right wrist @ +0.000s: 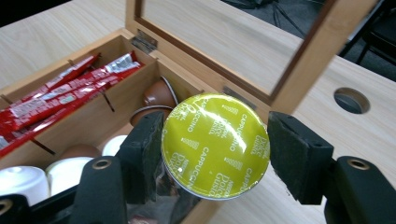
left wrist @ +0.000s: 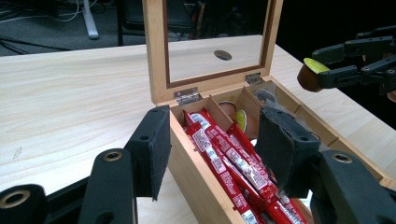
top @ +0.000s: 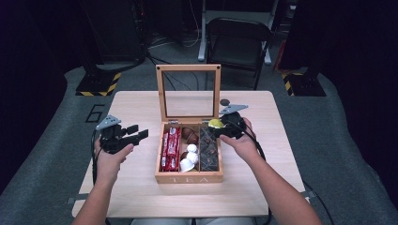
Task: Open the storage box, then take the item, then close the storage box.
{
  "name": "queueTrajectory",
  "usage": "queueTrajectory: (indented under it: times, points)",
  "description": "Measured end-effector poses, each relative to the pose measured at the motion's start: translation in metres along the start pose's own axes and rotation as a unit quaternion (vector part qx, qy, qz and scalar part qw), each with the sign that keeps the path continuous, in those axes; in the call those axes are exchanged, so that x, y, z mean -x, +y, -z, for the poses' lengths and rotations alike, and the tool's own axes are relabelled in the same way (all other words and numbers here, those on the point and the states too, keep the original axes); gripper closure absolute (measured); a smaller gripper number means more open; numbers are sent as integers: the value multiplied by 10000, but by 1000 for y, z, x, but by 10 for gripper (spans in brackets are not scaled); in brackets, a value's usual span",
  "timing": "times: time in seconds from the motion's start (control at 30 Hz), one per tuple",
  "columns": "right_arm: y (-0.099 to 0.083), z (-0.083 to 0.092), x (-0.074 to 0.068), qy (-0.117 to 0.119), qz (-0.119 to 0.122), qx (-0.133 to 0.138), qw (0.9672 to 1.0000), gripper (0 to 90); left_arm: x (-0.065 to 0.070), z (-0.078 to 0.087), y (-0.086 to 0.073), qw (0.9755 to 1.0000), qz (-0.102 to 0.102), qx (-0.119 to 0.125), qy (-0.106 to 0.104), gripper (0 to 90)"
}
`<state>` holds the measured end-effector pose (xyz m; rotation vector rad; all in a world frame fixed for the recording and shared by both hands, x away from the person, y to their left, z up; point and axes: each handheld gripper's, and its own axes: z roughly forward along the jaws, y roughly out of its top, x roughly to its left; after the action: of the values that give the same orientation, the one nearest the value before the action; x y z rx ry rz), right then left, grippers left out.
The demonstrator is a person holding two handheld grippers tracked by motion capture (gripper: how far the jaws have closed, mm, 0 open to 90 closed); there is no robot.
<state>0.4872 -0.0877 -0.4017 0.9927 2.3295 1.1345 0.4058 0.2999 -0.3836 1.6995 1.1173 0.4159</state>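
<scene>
A wooden tea box [top: 189, 178] sits mid-table with its glass lid [top: 188, 68] standing upright. My right gripper [top: 221, 127] hovers over the box's far right corner, shut on a brown coffee capsule [top: 216, 123]. In the right gripper view the capsule's yellow-green foil top [right wrist: 215, 144] faces the camera, with both pads of the right gripper [right wrist: 217, 125] against its sides. The same capsule [left wrist: 309, 74] appears at the right of the left gripper view. My left gripper [top: 138, 132] waits left of the box, open [left wrist: 215, 126], nothing between its pads.
Red stick packets [left wrist: 224, 158] fill the box's left compartment. Brown capsules [right wrist: 159, 95] and white capsules [top: 188, 161] lie in the middle one, dark packets [top: 211, 147] in the right. A round hole [top: 225, 101] pierces the table behind the box. A folding chair [top: 237, 42] stands beyond the table.
</scene>
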Motion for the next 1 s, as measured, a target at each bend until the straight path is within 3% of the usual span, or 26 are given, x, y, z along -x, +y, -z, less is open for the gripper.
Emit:
queueTrajectory:
  times: [0.47,1.0]
  points:
    - [-22,12,25,-342,-184,-52,9992,375,-1,1,0,10000,19,32,18,448]
    - [-45,18,43,-725,-415,-27,9965,375,-3,3,0,10000,17,32,33,448]
